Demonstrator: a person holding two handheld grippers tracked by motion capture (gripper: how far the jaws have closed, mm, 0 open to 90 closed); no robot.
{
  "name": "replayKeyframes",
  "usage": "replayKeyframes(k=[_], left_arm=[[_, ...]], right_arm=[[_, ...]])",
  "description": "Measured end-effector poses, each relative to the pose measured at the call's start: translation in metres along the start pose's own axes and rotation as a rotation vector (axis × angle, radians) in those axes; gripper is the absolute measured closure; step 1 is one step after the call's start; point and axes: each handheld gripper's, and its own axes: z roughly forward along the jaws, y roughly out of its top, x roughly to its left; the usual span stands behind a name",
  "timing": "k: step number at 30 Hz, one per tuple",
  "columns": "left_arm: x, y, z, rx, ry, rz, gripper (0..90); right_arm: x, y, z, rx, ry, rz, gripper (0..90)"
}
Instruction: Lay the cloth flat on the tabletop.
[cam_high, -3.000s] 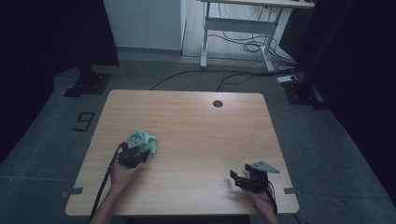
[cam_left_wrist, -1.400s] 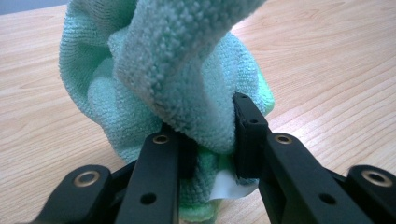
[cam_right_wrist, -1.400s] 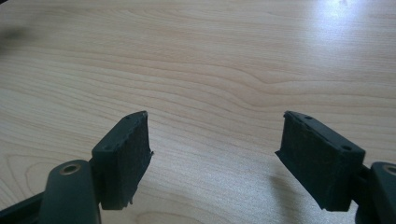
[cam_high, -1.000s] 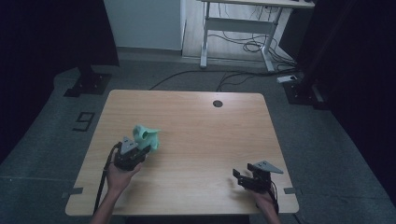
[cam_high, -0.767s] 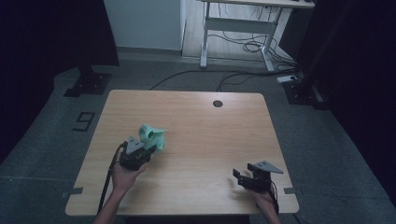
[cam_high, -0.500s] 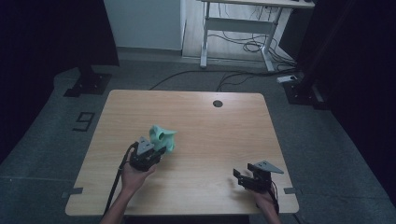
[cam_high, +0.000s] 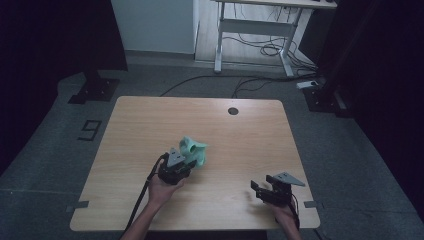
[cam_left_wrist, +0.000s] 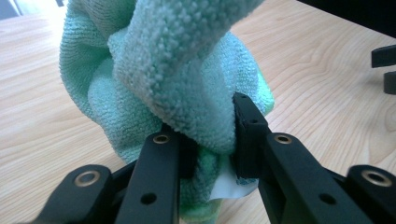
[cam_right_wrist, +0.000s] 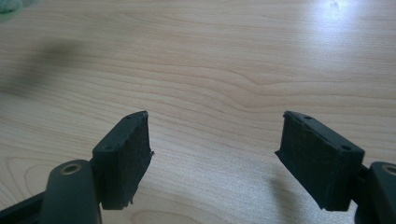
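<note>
Pale wooden table (cam_high: 125, 130) under dim light — the left gripper (cam_left_wrist: 212, 140) is clamped on a bunched green cloth (cam_high: 194, 151), carried rightward toward mid-table since a second ago; a handover is perhaps intended — the right gripper (cam_right_wrist: 212, 158) is held wide open and empty near the right front corner

In the left gripper view the green microfibre cloth (cam_left_wrist: 168, 79) runs off the top and left edges, and its bunched folds cover the inner jaw faces of the left tool (cam_left_wrist: 210, 140). A white tag (cam_left_wrist: 229, 184) (print unreadable) is partly tucked behind the cloth. In the right gripper view, a blurred green scrap (cam_right_wrist: 11, 7) is cut by the corner.
</note>
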Motion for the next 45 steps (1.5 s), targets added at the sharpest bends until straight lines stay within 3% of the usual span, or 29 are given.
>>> replayKeyframes(k=[17, 28, 39, 43, 45], left_arm=[[-0.021, -0.001, 0.038, 0.056, -0.048, 0.018, 73.8], [-0.024, -0.008, 0.052, 0.093, -0.070, -0.002, 73.5], [-0.028, -0.012, 0.058, 0.112, -0.083, 0.008, 72.7], [-0.028, -0.013, 0.060, 0.128, -0.090, 0.008, 68.6], [-0.030, -0.014, 0.060, 0.134, -0.085, 0.017, 59.9]], right_arm=[[-0.001, -0.001, 0.001, 0.004, -0.004, 0.001, 25.3], [-0.001, -0.002, 0.001, 0.007, -0.002, 0.001, 25.3], [-0.002, -0.001, 0.001, 0.009, -0.002, 0.001, 25.3], [-0.001, -0.001, 0.002, 0.011, -0.001, 0.000, 25.3], [-0.001, -0.001, 0.002, 0.011, -0.001, -0.001, 25.3]])
